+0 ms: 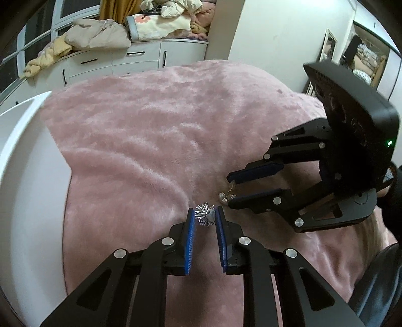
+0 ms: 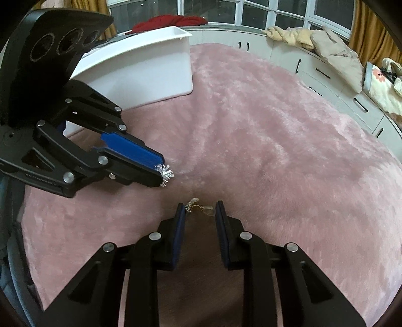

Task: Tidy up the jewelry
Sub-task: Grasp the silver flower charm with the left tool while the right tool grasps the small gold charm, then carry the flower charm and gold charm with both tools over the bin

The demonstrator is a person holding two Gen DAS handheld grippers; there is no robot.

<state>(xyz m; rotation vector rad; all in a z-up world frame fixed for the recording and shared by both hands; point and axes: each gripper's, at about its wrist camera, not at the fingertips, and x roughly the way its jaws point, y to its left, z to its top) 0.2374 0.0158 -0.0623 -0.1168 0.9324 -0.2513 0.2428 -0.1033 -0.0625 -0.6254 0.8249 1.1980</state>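
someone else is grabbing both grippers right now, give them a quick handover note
Left hand-held gripper: shut on a spiky silver piece, above the pink blanket.
Right hand-held gripper: shut on a small gold clip earring, also over the blanket.
White bin: at the blanket's edge on the left gripper's side; its inside is not visible.
Done: both pieces picked up.
Left: probably carry both to the bin and release.

A pink plush blanket (image 2: 276, 140) covers the bed. White curved cabinets (image 2: 326, 73) with black handles run along its far edge, beneath a bay window (image 2: 251, 12) with dark panes. Folded bedding (image 1: 155, 22) lies on the cabinet top. Ochre curtains (image 2: 371, 27) flank the window. A white wall (image 1: 276, 32) carries a framed picture (image 1: 329, 45).
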